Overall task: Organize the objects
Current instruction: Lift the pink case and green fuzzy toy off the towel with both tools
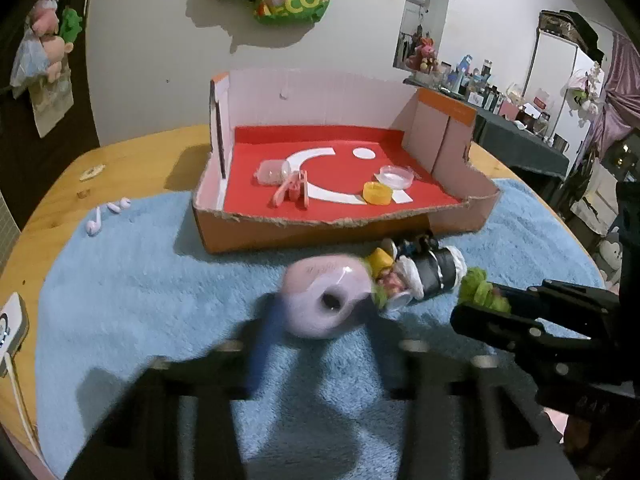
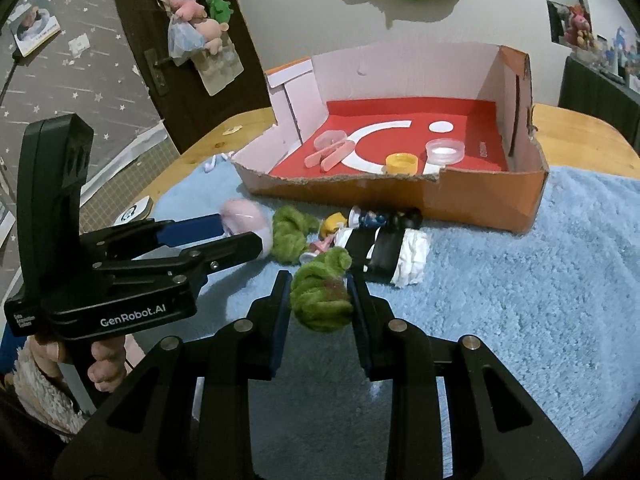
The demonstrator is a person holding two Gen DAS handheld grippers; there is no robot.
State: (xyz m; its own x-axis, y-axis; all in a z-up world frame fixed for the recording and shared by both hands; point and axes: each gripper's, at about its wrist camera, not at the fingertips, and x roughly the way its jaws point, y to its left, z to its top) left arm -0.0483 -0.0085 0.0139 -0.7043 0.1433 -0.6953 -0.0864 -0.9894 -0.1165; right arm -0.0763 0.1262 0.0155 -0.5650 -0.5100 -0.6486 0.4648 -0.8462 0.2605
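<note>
My left gripper point(image 1: 320, 320) is shut on a pale pink earbud case point(image 1: 324, 300), blurred by motion, just above the blue mat; it also shows in the right wrist view point(image 2: 244, 216). My right gripper point(image 2: 320, 300) is shut on a green fuzzy lump point(image 2: 320, 292), seen in the left wrist view point(image 1: 480, 290) too. Between them lie a second green lump point(image 2: 290, 236), a small figurine point(image 2: 332, 226) and a black-and-white roll point(image 2: 392, 254). The open cardboard box point(image 2: 480, 196) with a red floor stands behind.
Inside the box are a yellow cap point(image 1: 376, 193), a clear round lid point(image 1: 396, 176), a pink clip point(image 1: 292, 192) and a clear case point(image 1: 272, 171). Two white earbuds point(image 1: 106, 216) lie on the mat's left. A white charger point(image 1: 10, 326) sits at the table's left edge.
</note>
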